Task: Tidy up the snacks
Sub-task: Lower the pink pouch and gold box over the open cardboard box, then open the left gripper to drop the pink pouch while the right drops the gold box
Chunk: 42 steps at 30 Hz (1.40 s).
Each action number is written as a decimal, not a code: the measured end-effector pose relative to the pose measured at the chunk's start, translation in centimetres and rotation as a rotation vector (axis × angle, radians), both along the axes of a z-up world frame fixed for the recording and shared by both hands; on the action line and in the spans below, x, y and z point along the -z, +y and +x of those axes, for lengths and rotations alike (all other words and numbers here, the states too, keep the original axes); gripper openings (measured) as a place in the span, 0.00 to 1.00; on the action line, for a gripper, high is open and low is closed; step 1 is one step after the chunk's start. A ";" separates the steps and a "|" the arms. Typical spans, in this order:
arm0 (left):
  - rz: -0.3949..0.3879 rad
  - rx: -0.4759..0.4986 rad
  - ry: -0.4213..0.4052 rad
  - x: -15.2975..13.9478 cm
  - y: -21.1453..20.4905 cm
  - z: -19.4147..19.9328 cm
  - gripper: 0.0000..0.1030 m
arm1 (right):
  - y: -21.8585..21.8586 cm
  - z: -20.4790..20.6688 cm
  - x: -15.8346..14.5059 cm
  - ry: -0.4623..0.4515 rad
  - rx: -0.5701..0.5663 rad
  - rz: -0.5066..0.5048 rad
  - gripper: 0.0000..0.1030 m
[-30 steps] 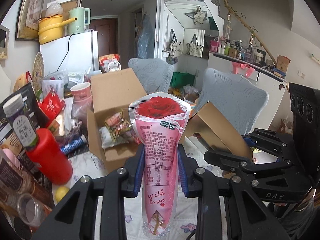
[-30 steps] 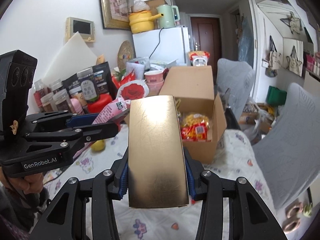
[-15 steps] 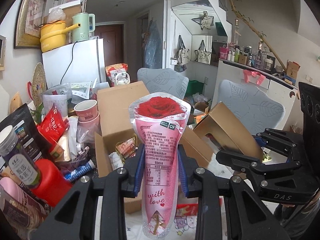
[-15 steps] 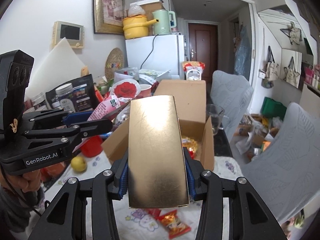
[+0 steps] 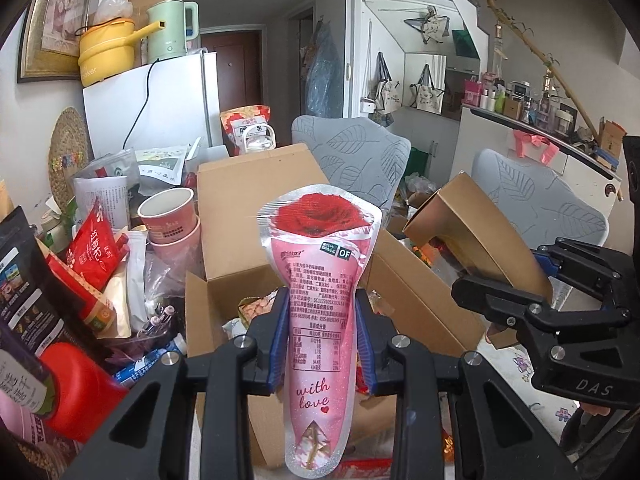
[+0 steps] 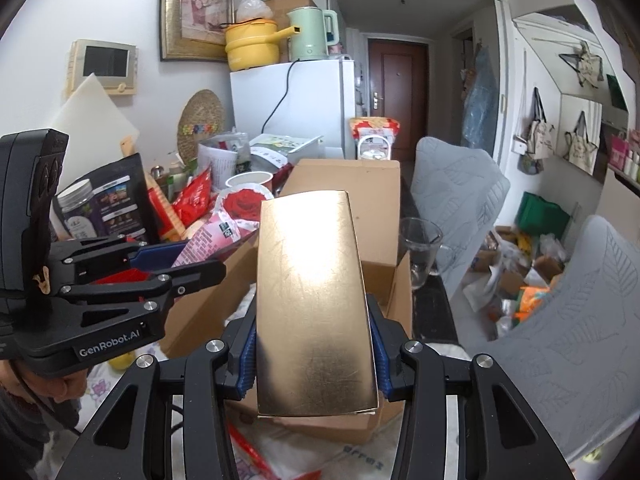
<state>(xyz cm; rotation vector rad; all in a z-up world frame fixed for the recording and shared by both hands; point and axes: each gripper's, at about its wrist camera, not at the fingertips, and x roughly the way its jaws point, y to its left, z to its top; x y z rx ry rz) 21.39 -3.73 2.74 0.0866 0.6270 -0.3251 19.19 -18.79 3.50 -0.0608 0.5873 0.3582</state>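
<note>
Now left gripper [image 5: 322, 336] clamps rose pouch [image 5: 318, 304], right gripper [image 6: 312, 354] clamps gold box [image 6: 314, 312], cardboard box [image 5: 256, 216] beyond.

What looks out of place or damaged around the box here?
A snack packet lies loose on the table in front of the cardboard box, outside it. Nothing looks spilled or damaged.

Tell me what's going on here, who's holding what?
A person with a handheld gripper in each hand is sorting snacks on a cluttered table. The left gripper is clamped on a pink rose-print pouch, held upright. The right gripper is clamped on a gold box. Both items are poised over an open cardboard box that already has snack packets inside. Neither item has been released yet.
</note>
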 end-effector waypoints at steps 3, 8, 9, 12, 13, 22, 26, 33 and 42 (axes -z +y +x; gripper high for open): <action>0.011 -0.005 0.009 0.5 -0.2 1.3 0.29 | 0.0 1.4 0.5 0.013 -0.002 0.002 0.43; 0.028 -0.022 0.036 1.9 -0.4 3.5 0.29 | 0.1 3.9 1.7 0.050 0.000 0.016 0.43; 0.034 -0.025 0.041 2.1 -0.5 3.9 0.29 | 0.1 4.4 2.0 0.057 0.003 0.020 0.43; 0.051 -0.039 0.067 3.3 -0.5 5.2 0.29 | 0.0 5.7 3.0 0.080 0.012 0.026 0.43; 0.053 -0.040 0.082 3.7 -0.5 5.8 0.29 | 0.0 6.0 3.2 0.086 0.015 0.025 0.44; 0.094 -0.086 0.136 6.7 -0.7 9.2 0.29 | 0.3 8.8 5.5 0.144 0.036 0.040 0.44; 0.121 -0.096 0.160 7.9 -0.9 10.2 0.29 | 0.9 10.0 6.5 0.164 0.061 -0.001 0.44; 0.154 -0.114 0.190 9.7 -1.0 11.3 0.31 | 1.9 11.7 8.6 0.222 0.077 -0.075 0.44; 0.182 -0.126 0.241 10.1 -1.7 12.4 0.32 | 2.6 12.7 10.5 0.291 0.090 -0.139 0.44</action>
